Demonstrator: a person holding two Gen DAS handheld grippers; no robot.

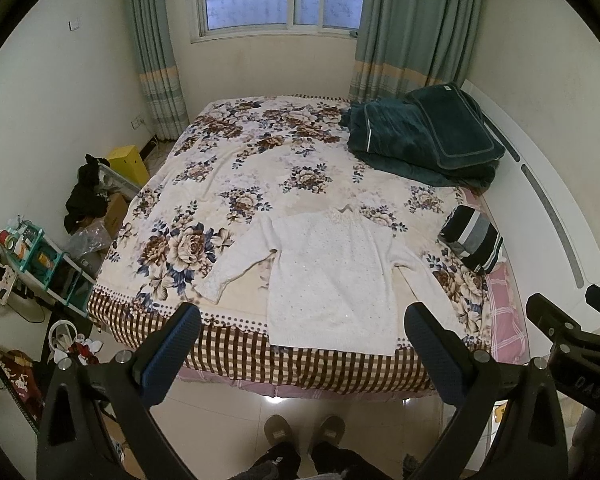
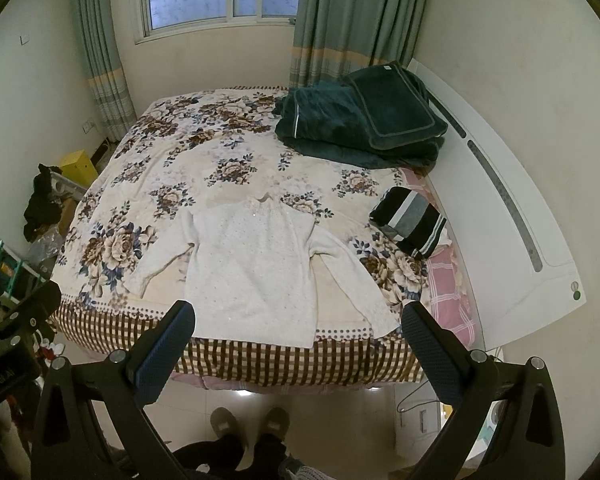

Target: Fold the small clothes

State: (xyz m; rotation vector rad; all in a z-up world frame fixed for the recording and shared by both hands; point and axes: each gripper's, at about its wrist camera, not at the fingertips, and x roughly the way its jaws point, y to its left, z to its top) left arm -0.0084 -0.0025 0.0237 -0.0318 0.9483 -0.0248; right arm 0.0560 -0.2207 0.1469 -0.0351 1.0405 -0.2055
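White sweater point(image 1: 332, 276) spread flat on floral bedspread point(image 1: 236, 168); left gripper point(image 1: 302, 330) and right gripper point(image 2: 298, 328) both spread wide, empty, above the floor.

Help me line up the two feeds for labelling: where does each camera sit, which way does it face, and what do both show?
Left wrist: on the left gripper, held above the floor at the bed's near edge, facing the white sweater; slippers and the right gripper's edge show.
Right wrist: on the right gripper, same direction; slippers show.
Shared: sweater, striped folded garment, green blanket, window.
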